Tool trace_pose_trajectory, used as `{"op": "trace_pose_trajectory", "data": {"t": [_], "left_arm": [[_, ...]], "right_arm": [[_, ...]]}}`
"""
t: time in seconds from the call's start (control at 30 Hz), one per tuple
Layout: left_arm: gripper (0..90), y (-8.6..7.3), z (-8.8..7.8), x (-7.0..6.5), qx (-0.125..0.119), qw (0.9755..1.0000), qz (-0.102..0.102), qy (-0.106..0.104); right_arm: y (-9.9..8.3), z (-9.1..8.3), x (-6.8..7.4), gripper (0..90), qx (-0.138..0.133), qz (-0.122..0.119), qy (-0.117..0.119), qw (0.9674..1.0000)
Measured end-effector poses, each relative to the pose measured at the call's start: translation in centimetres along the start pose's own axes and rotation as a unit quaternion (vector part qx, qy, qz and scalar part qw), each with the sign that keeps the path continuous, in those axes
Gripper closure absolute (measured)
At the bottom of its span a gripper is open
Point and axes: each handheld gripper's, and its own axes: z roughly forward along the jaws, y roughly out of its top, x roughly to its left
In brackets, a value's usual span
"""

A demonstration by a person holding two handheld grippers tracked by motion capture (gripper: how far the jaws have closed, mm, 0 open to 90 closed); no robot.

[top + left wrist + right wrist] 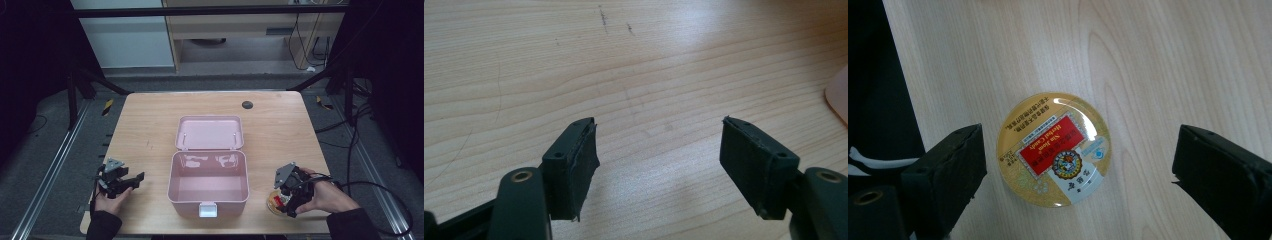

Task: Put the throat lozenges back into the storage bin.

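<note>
A pale wooden tabletop (pixel 150 120) carries everything here. At its middle sits a pink plastic box (pixel 208 182), empty inside, with its lid (pixel 210 132) thrown back flat behind it and a white latch (pixel 208 209) on the near wall.

To the box's left, well apart from it, the left hand-held gripper (pixel 131 180) rests low over bare wood. In the left gripper view its jaws stand wide apart with nothing between them (pixel 659 150).

To the box's right, near the tabletop's front edge, the right hand-held gripper (pixel 286 202) hangs over a round candy tin (pixel 1054 149). In the right gripper view the jaws are spread wider than the tin and straddle it, one on each side, neither touching; the gripper holds nothing.

The tin is the likely thing to be moved, probably into the box. It looks like a shallow metal disc, gold with a red label, under a glossy, slightly domed top; it should be light and rigid, though how full it is cannot be told. The shiny lid would slip under a pad, so the sound hold is across the diameter, pads low on the rim wall, squeezed squarely so the disc does not squirt out sideways.
</note>
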Motion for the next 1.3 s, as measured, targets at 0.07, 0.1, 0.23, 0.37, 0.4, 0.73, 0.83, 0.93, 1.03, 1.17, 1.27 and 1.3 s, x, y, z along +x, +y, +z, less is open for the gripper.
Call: {"op": "trace_pose_trajectory", "data": {"t": [0.07,0.1,0.23,0.37,0.4,0.73,0.83,0.93,1.03,1.17,1.27,1.3], "left_arm": [[30.4,0.0,0.0,0.0,0.000,1.0000,0.000,0.000],[30.4,0.0,0.0,0.0,0.001,1.0000,0.000,0.000],[30.4,0.0,0.0,0.0,0.001,1.0000,0.001,0.000],[30.3,0.0,0.0,0.0,0.001,1.0000,0.001,0.000],[30.3,0.0,0.0,0.0,0.001,1.0000,0.001,0.000],[30.4,0.0,0.0,0.0,0.002,1.0000,0.002,0.001],[30.4,0.0,0.1,0.0,0.002,1.0000,0.001,0.001],[30.4,0.0,0.0,0.0,0.002,1.0000,0.002,0.001],[30.4,0.0,0.1,0.0,0.003,1.0000,0.003,0.001],[30.4,0.0,0.1,0.0,0.003,1.0000,0.003,0.002],[30.4,0.0,0.1,0.0,0.003,1.0000,0.003,0.002],[30.4,0.0,0.0,0.0,0.003,1.0000,0.003,0.002]], "right_arm": [[0.0,0.1,0.0,7.5,0.004,-0.003,0.003,1.0000],[0.0,0.4,0.1,7.4,0.011,-0.003,0.010,0.9999],[0.1,0.9,0.1,7.4,0.022,-0.010,0.015,0.9996],[0.1,1.2,0.2,7.4,0.031,-0.014,0.020,0.9992],[0.2,1.4,0.2,7.4,0.035,-0.016,0.022,0.9990],[0.3,2.4,0.4,7.4,0.056,-0.030,0.030,0.9975],[0.3,2.7,0.4,7.4,0.061,-0.030,0.032,0.9972],[0.4,3.1,0.5,7.6,0.065,-0.034,0.036,0.9966],[0.4,3.5,0.5,8.1,0.073,-0.036,0.037,0.9960],[0.4,4.0,0.6,10.1,0.079,-0.039,0.041,0.9953],[0.3,4.3,0.6,11.8,0.084,-0.038,0.042,0.9949],[0.3,4.4,0.6,12.6,0.085,-0.038,0.042,0.9948]]}}
